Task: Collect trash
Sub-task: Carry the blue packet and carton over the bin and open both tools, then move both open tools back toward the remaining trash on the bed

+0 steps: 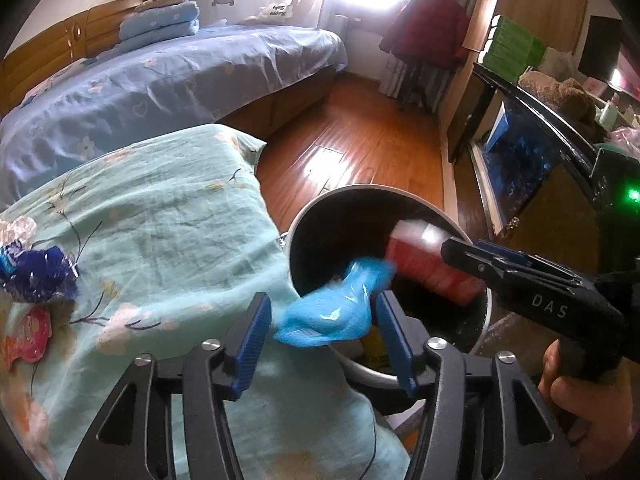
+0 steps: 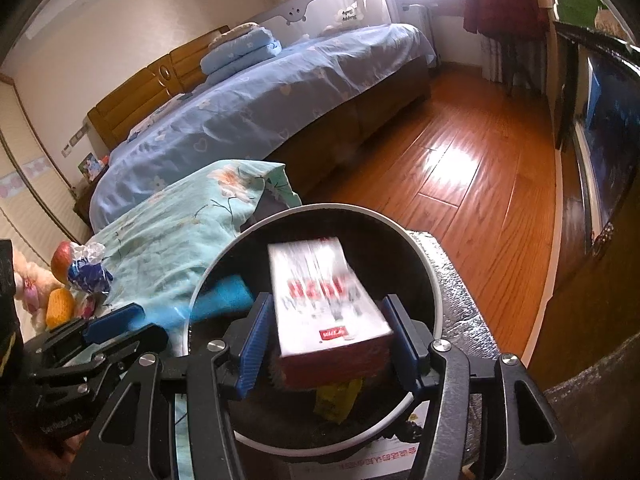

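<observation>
A round dark trash bin [image 1: 360, 190] [image 2: 320, 206] with a pale rim stands beside a cloth-covered surface. My left gripper [image 1: 320, 308] [image 2: 120, 316] is open at the bin's near rim. A blurred light-blue plastic wrapper [image 1: 336, 308] [image 2: 224, 296] lies loose between its pads, with a gap on the left side. My right gripper [image 2: 326, 304] [image 1: 452, 248] is open over the bin's mouth. A blurred red-and-white box [image 2: 320, 292] [image 1: 428, 264] sits between its pads without being pressed. A yellow packet [image 2: 336, 396] lies inside the bin.
The teal floral cloth [image 1: 140, 220] carries a crumpled dark-blue wrapper [image 1: 36, 272] [image 2: 88, 276] and a pink packet [image 1: 28, 336]. A blue bed [image 1: 160, 80] stands behind, wood floor [image 2: 460, 160] to the right, a dark cabinet [image 1: 520, 96] at far right. A hand [image 1: 580, 392] holds the right gripper.
</observation>
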